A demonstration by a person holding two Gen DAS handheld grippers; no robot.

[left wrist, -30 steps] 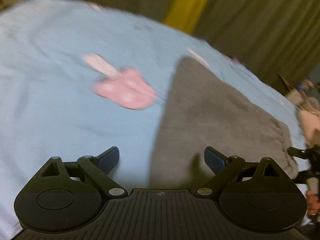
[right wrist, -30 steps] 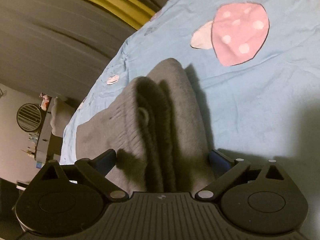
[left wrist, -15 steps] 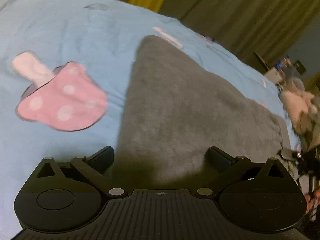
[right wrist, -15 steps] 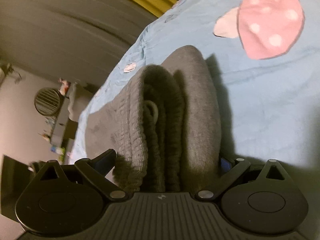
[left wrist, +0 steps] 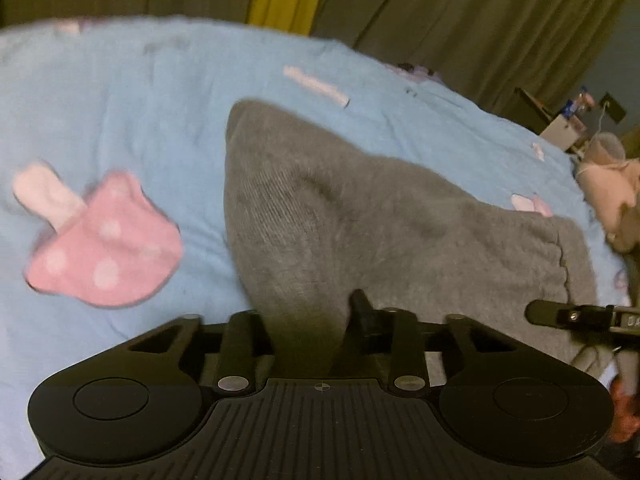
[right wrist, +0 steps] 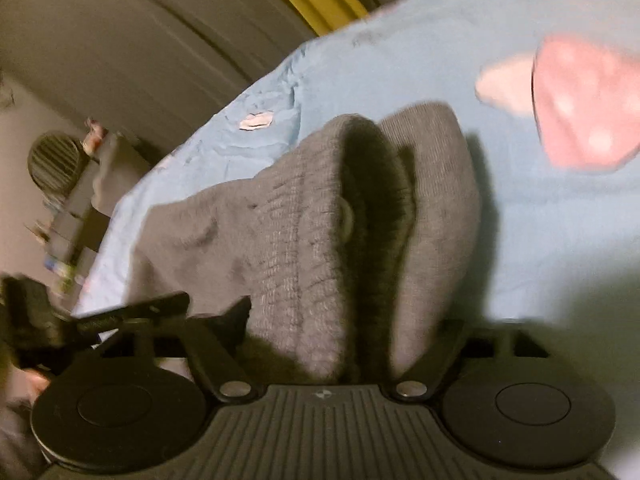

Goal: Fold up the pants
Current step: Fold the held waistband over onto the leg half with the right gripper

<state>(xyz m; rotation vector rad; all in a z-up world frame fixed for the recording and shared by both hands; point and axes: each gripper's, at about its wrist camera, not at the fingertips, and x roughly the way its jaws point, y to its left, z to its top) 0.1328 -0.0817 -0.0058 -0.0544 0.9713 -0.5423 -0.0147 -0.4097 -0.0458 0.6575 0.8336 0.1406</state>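
Covering nearly everything ahead of both claws is a light blue bedsheet, with olive curtains and a yellow strip behind its far edge. On the sheet lie the grey pants, folded into a thick bundle that stretches away from the left gripper and off to its right. A pink mushroom print sits on the sheet to the left of that claw, clear of the cloth. The left gripper has its jaws closing, drawn close together with a pinch of the pants' near edge between them. The right gripper has its jaws closing too, standing wider around the ribbed waistband and the stacked layers beside it; whether the pads press the cloth is hard to tell through the blur.
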